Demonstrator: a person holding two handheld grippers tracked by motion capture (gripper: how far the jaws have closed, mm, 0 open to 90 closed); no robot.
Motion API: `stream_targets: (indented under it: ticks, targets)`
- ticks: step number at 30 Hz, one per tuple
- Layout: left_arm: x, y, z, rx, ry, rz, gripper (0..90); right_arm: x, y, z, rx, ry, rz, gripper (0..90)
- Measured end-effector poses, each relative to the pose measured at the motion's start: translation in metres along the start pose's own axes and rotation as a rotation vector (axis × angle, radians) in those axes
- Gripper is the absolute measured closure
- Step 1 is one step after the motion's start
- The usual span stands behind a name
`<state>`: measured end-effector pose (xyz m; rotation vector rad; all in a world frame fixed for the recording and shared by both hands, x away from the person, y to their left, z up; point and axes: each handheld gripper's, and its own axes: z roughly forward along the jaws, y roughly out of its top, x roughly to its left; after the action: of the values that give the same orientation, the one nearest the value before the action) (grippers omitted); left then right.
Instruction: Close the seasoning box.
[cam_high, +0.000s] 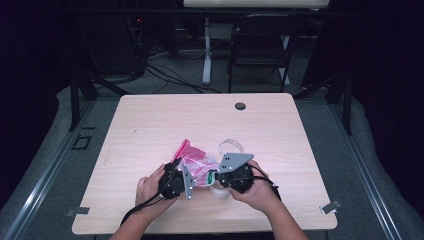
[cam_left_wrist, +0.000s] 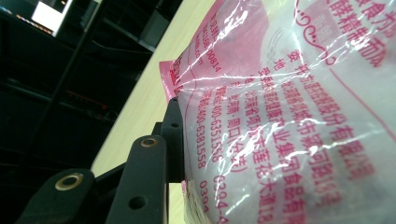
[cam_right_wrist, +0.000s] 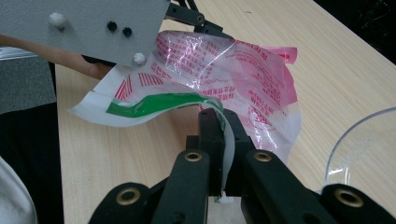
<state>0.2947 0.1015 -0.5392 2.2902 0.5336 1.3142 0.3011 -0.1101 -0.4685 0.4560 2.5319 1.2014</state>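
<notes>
Nearby, clear bowl (cam_right_wrist: 364, 144) beside pink bag (cam_high: 196, 165); both tongs (cam_high: 187, 181) (cam_high: 216, 176) grip bag.

A clear plastic bag (cam_high: 196, 165) with pink print and a green strip, crumpled, held above the table

right gripper (cam_right_wrist: 223, 135) | jaws clamp pink-printed bag (cam_right_wrist: 224, 74) edge; clear bowl (cam_right_wrist: 364, 149) beside; wooden table (cam_right_wrist: 116, 154)

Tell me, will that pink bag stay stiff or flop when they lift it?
Probably floppy: the bag is thin crinkly film whose edge bends where the right gripper pinches it. It looks slippery too, being shiny with glare. The white stuff inside may give it some weight, so it could sag between the left gripper and the right.
</notes>
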Motion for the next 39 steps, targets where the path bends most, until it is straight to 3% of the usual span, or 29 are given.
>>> stream_targets:
  ticks: [1, 6, 18, 22, 30, 33, 39]
  targets:
    - [0.000, 0.000, 0.000, 0.000, 0.000, 0.000, 66.7, 0.000, 0.000, 0.000, 0.000, 0.001, -0.001, 89.7]
    - [0.000, -0.004, 0.002, 0.008, -0.051, -0.077, 67.9, 0.002, 0.000, 0.001, 0.005, -0.002, -0.008, 89.6]
    - [0.001, -0.012, 0.007, 0.002, -0.141, -0.176, 68.8, 0.004, 0.001, 0.003, -0.003, 0.000, -0.011, 88.0]
    - [0.000, -0.014, 0.009, 0.001, -0.157, -0.191, 68.9, 0.005, 0.001, 0.003, -0.008, 0.007, -0.005, 85.1]
    - [0.003, -0.017, 0.012, 0.007, -0.197, -0.237, 69.0, 0.002, 0.002, 0.003, -0.029, 0.043, 0.030, 67.3]
    - [0.003, -0.018, 0.014, 0.009, -0.201, -0.253, 69.1, 0.002, 0.002, 0.004, -0.045, 0.015, 0.034, 57.2]
    - [0.005, -0.020, 0.016, 0.017, -0.221, -0.274, 69.1, 0.000, 0.001, 0.005, -0.072, 0.010, 0.061, 53.2]
